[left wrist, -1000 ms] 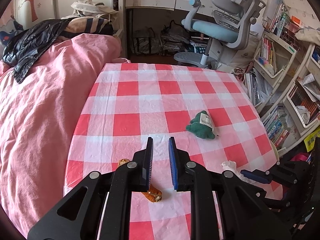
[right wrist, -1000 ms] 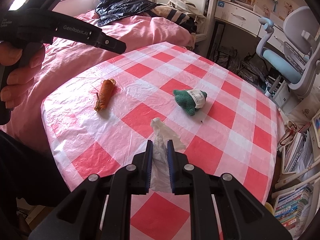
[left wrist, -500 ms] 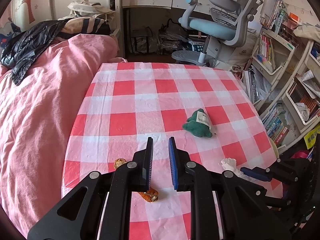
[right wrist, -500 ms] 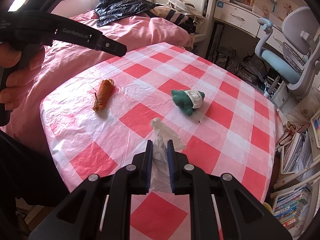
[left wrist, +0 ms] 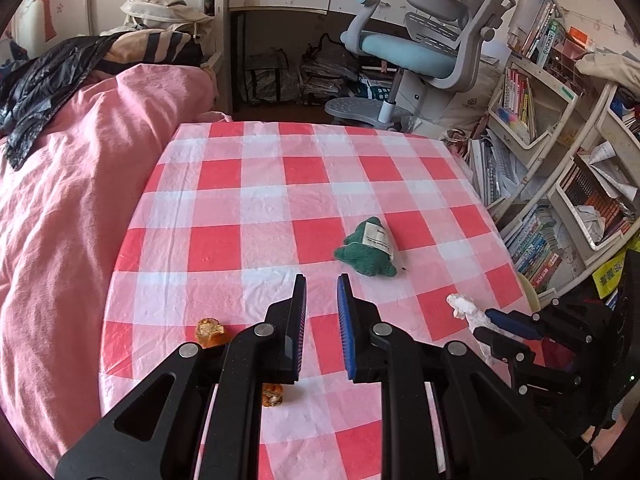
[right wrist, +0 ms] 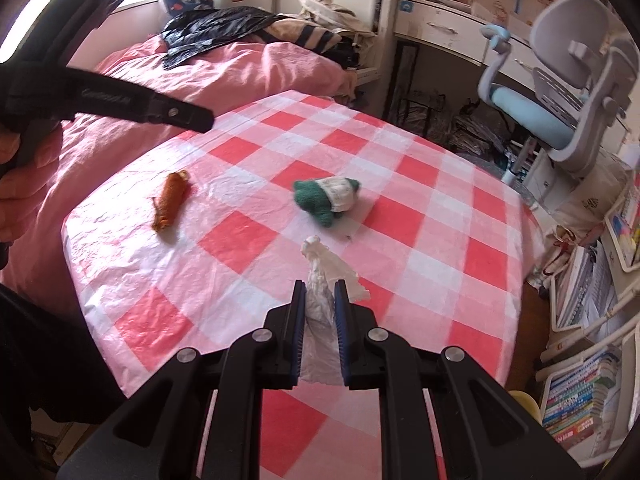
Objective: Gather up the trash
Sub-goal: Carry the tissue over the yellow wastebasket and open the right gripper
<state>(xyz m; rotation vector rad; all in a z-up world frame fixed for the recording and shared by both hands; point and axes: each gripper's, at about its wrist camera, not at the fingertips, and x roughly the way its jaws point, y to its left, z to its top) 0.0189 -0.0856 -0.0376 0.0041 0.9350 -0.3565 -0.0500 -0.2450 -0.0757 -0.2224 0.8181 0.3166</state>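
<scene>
My right gripper (right wrist: 320, 286) is shut on a crumpled white tissue (right wrist: 320, 264) and holds it just above the red-and-white checked table (right wrist: 440, 240). Its twisted end sticks out past the fingertips. The left wrist view shows that gripper (left wrist: 492, 324) low on the right with the tissue (left wrist: 464, 306). My left gripper (left wrist: 321, 280) hovers over the near table edge, jaws nearly together with nothing between them. An orange-brown food scrap (right wrist: 170, 200) lies near the left edge, partly hidden under my left finger (left wrist: 209, 332). A green cloth lump with a white label (left wrist: 366, 250) lies mid-table.
A pink-covered bed (left wrist: 80, 200) with a black jacket butts against the table's left side. Beyond the far edge are a desk and a grey-blue swivel chair (left wrist: 420, 52). Crowded bookshelves (left wrist: 560, 200) stand close along the right. A person's hand (right wrist: 16, 200) holds the left gripper's handle.
The right gripper has shifted to the right over the table with the tissue still in it. The left gripper has only tilted slightly. Neither pair of jaws has changed.
</scene>
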